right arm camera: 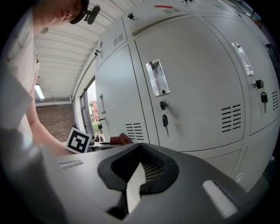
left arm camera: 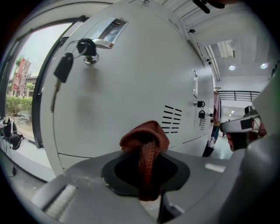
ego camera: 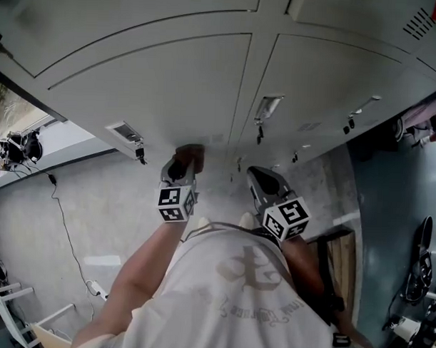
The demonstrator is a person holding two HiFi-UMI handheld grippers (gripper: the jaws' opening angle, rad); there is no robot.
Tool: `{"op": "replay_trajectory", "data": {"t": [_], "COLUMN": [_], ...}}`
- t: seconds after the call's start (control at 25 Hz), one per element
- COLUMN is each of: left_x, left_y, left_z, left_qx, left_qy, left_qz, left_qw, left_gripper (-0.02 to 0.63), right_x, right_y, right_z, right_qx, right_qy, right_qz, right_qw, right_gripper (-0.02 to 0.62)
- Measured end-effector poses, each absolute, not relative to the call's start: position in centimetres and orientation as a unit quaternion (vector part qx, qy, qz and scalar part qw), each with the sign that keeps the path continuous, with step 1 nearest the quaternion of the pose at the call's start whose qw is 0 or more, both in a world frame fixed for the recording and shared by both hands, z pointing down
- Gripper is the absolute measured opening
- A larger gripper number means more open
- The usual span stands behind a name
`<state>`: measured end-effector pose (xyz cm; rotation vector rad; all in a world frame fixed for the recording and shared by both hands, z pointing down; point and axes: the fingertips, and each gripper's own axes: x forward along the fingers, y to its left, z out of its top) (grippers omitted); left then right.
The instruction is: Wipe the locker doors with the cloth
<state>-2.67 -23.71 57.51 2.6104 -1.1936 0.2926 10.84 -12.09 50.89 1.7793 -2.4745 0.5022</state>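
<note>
The left claw is clamped on a rust-red knitted cloth. Its bunched end sticks out past the tips, close to the grey locker door and below that door's hanging key. The right claw, pinched together and empty, points at the door to the right of it. Both forearms reach forward.

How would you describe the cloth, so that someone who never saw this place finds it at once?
Start at the wall of grey locker doors. Close before them, look at the left gripper. The cloth is the reddish-brown knitted bundle pinched in its fingers; the right gripper holds nothing.
</note>
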Motion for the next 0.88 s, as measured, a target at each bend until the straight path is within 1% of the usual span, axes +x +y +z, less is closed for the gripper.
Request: {"op": "replay_trajectory", "data": {"t": [0.16,0.48,0.68,0.88], "left_x": [0.9,7.6,8.7,8.1], "left_y": [-22.8,-21.4,-20.8,-21.6], "left_z": [58.2,58.5,57.9,53.8], "left_qx": [0.911,0.937,0.939,0.945], "left_qy": [-0.376,-0.293,-0.287,-0.299], "left_qz": [0.122,0.138,0.133,0.072], "left_qw": [0.119,0.129,0.132,0.109], "left_gripper": [0.071,0.071,0.071,0.069], "right_x": [11.7,13.5,13.2,12.4], "right_y": [-12.5,-12.9,-13.1,-13.9], "right_z": [50.8,50.9,50.5,50.3], "right_qx": [0.564,0.558,0.547,0.534], "right_qy": [-0.809,-0.813,-0.821,-0.832], "right_qz": [0.161,0.165,0.159,0.141], "right_qw": [0.027,0.030,0.030,0.050], "right_gripper": [0.008,0.008,0.008,0.008]}}
